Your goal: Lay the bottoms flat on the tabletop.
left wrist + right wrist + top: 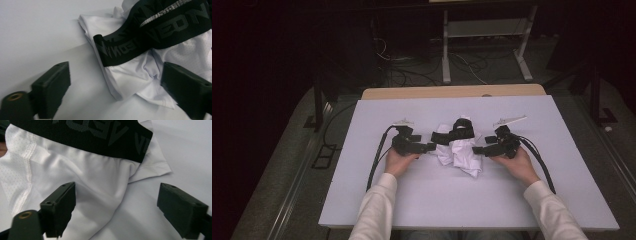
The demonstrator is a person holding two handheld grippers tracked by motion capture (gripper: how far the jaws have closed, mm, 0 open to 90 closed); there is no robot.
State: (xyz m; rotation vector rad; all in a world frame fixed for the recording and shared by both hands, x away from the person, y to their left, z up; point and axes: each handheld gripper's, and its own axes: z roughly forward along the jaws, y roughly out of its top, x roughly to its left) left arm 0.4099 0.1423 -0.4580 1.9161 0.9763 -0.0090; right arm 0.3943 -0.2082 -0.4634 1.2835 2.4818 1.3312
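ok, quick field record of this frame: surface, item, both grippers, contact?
surface: white table top, wooden edge at its far side
item: crumpled white garment with a black lettered waistband, near the table's middle
left gripper: jaws open, at the garment's left edge, white fabric between them in the left gripper view
right gripper: jaws open, at the garment's right edge, fabric reaching between them
contact: neither gripper is closed on the cloth
hands: left hand and right hand, white sleeves
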